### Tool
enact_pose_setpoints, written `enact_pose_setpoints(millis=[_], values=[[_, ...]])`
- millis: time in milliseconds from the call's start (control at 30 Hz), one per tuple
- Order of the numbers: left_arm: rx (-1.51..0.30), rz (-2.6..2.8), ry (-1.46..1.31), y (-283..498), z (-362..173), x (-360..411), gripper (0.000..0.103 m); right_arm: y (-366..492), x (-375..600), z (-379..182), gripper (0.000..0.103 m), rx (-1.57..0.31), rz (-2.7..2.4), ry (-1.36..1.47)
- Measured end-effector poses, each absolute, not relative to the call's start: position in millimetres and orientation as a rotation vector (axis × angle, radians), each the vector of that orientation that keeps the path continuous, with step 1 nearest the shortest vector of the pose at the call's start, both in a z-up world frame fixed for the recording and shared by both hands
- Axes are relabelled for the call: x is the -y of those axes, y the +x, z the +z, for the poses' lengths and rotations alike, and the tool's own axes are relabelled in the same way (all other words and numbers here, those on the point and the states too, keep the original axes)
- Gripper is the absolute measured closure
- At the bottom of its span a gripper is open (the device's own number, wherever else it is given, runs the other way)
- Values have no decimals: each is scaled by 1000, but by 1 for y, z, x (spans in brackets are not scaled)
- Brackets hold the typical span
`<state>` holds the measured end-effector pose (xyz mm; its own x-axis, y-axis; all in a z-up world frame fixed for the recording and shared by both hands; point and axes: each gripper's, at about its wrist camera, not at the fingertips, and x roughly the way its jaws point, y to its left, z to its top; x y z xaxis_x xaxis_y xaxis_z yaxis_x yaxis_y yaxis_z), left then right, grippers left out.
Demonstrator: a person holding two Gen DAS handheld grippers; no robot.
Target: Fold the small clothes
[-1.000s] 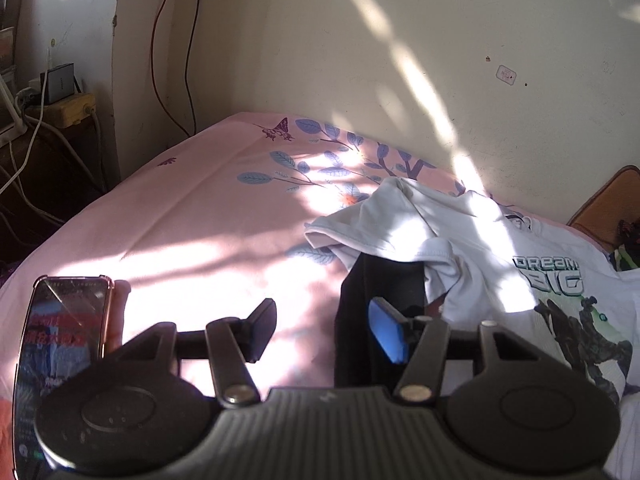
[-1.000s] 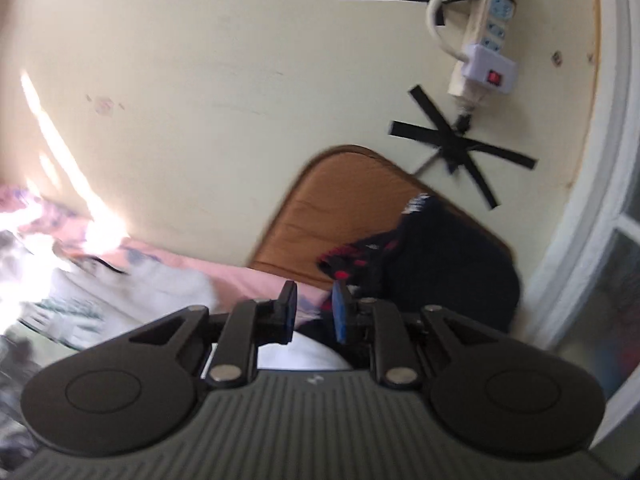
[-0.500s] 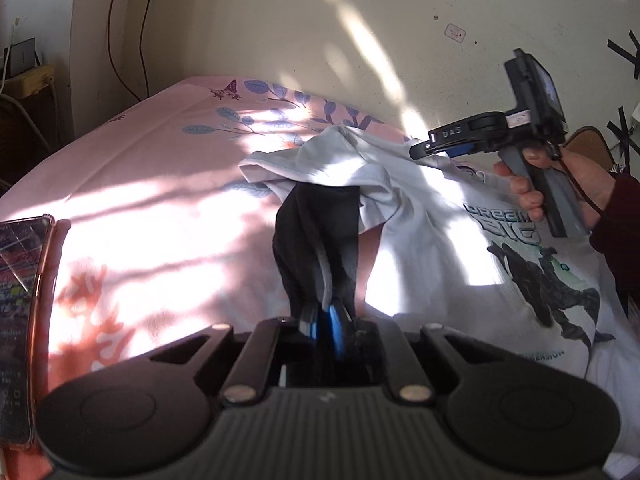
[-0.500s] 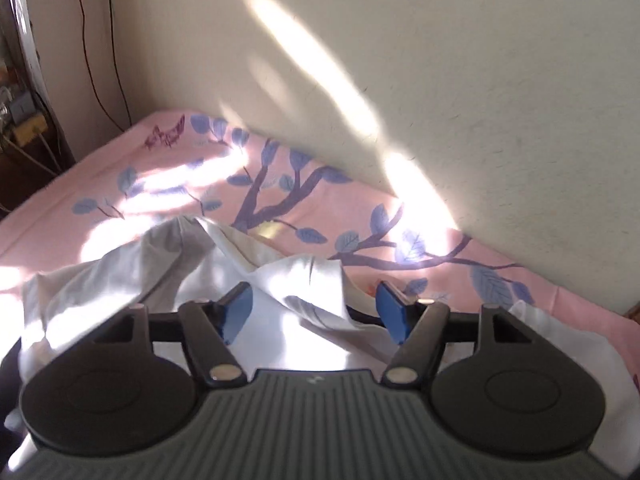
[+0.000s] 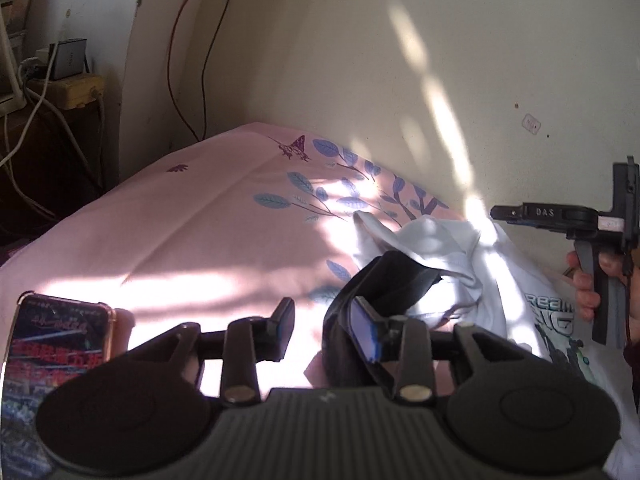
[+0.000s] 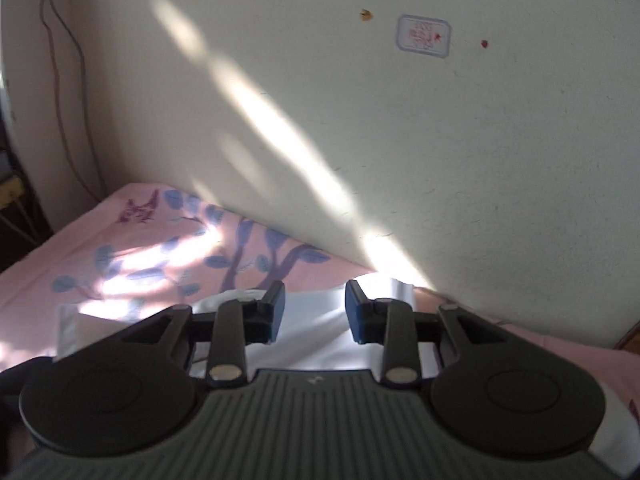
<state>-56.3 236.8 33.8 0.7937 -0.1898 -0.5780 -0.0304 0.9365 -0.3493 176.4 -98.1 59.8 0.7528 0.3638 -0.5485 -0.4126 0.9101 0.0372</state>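
A: Where do the clothes lie?

B: On the bed, over a pink cotton bedsheet printed with blue leaves and a purple butterfly point(image 5: 208, 216). A white cotton T-shirt with a green and black chest print point(image 5: 492, 280) is crumpled toward the wall-side edge. A black fabric garment point(image 5: 384, 280) lies partly under the shirt's bunched hem, nearer the front edge.

A: And the left gripper point(image 5: 326, 330)?

B: Its jaws are spread, holding nothing. The blue-padded right finger touches or overlaps the black garment; the other finger hangs over bare sheet.

A: The right gripper point(image 6: 315, 310)?

B: Also parted, with white shirt fabric showing in the gap below. Whether the pads touch the cloth, I cannot tell. From the left wrist view it is held level above the shirt near the cream plaster wall point(image 5: 400, 60), a hand point(image 5: 588, 284) on its grip.

A: Anything else?

B: A smartphone in a pinkish case with a lit, cracked screen point(image 5: 52, 352) rests near the bed's front left corner.
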Motion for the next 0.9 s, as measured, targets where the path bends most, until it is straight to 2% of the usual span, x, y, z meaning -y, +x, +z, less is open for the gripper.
enact_pose_setpoints(millis=[67, 133, 200, 267, 300, 333, 367, 400, 433, 533, 700, 800, 900], values=[[-616, -74, -405, -79, 43, -255, 59, 140, 86, 63, 54, -644, 594, -62], [-581, -50, -427, -96, 50, -268, 57, 105, 74, 61, 38, -689, 734, -66], [-552, -22, -437, -115, 57, -277, 57, 73, 45, 47, 30, -731, 856, -134], [-536, -2, -451, -129, 61, -284, 55, 44, 16, 31, 30, -762, 943, -202], [-534, 1, -456, -133, 61, -285, 55, 37, 5, 22, 31, -788, 968, -221], [-535, 2, -461, -136, 62, -286, 55, 32, -5, 12, 48, -818, 983, -248], [-538, 4, -461, -138, 63, -287, 55, 29, -16, 3, 75, -858, 973, -311], [-541, 7, -459, -139, 64, -285, 55, 29, -19, 3, 97, -857, 949, -338], [-542, 9, -455, -140, 65, -284, 55, 30, -16, 12, 98, -826, 948, -331], [-526, -2, -440, -140, 73, -278, 55, 40, 23, 85, 98, -612, 881, -268], [-515, -52, -435, -105, 86, -259, 55, 71, 139, 196, 98, -364, 590, -183], [-549, -129, -424, -61, 88, -236, 52, 81, 212, 213, 98, -322, 406, -160], [-605, -191, -362, -4, 83, -197, 48, 93, 269, 190, 98, -363, 262, -122]])
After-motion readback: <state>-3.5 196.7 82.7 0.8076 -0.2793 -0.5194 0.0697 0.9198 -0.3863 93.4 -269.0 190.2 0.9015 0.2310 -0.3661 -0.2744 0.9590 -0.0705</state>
